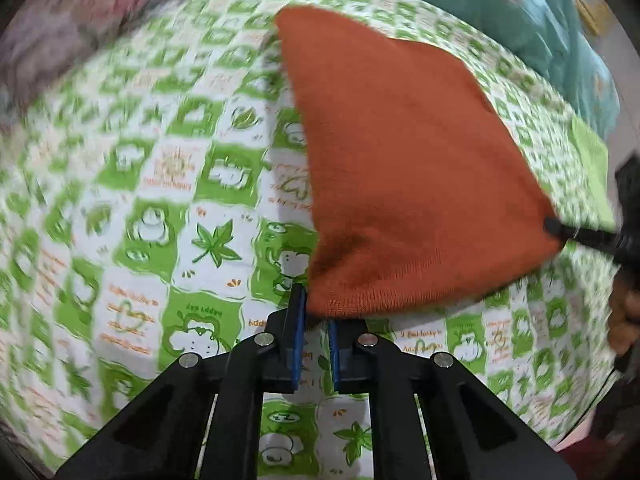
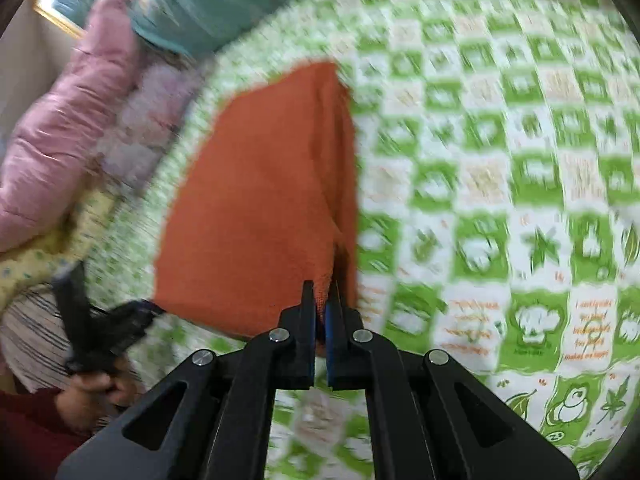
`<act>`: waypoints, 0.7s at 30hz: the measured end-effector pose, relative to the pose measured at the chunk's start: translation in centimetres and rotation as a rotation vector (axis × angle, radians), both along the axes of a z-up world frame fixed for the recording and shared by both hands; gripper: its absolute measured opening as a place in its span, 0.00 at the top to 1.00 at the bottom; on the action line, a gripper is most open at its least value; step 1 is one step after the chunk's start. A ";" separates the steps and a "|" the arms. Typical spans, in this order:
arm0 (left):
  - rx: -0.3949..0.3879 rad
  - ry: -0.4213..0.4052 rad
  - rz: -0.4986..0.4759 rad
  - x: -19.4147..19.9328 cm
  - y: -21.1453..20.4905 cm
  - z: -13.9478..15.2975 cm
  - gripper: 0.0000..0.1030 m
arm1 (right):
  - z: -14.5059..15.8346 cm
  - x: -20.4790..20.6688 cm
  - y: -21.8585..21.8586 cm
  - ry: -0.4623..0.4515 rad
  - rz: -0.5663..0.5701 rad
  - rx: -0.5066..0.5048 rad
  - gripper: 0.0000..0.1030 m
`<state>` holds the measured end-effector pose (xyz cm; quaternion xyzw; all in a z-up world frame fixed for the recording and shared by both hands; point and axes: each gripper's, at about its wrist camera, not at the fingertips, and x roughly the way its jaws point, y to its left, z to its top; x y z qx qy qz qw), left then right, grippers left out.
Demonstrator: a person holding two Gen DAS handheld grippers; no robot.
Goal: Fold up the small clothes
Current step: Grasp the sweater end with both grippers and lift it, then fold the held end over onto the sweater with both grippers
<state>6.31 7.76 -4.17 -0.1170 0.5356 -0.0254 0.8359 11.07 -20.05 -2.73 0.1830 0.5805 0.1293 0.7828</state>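
Left gripper (image 1: 316,312) and right gripper (image 2: 322,300) each pinch 1 corner of the orange knit cloth (image 1: 400,160) — lifted over the green-checked sheet (image 1: 160,200).

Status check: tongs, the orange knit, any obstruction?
Left tongs shut on orange knit near corner. Right tongs shut on its other corner. Green checked sheet beneath, nothing blocking.

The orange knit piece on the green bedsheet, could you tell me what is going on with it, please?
A person is folding the orange knit garment on a green-and-white checked bedsheet, with a handheld gripper in each hand. The left gripper pinches one near corner of it, and the right gripper is shut on the other near corner. The far part of the cloth lies on the sheet; both views are blurred.
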 end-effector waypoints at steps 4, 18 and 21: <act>-0.030 0.010 0.017 0.1 0.5 0.1 0.91 | -1.1 0.2 0.8 0.032 0.007 -0.053 0.96; -0.146 0.009 0.002 -3.2 3.1 5.2 0.89 | 1.0 -0.4 -1.5 0.031 -0.104 -0.101 0.78; -0.175 -0.043 0.000 -1.9 3.9 6.7 0.86 | 3.0 0.4 -1.7 -0.026 -0.140 -0.064 0.78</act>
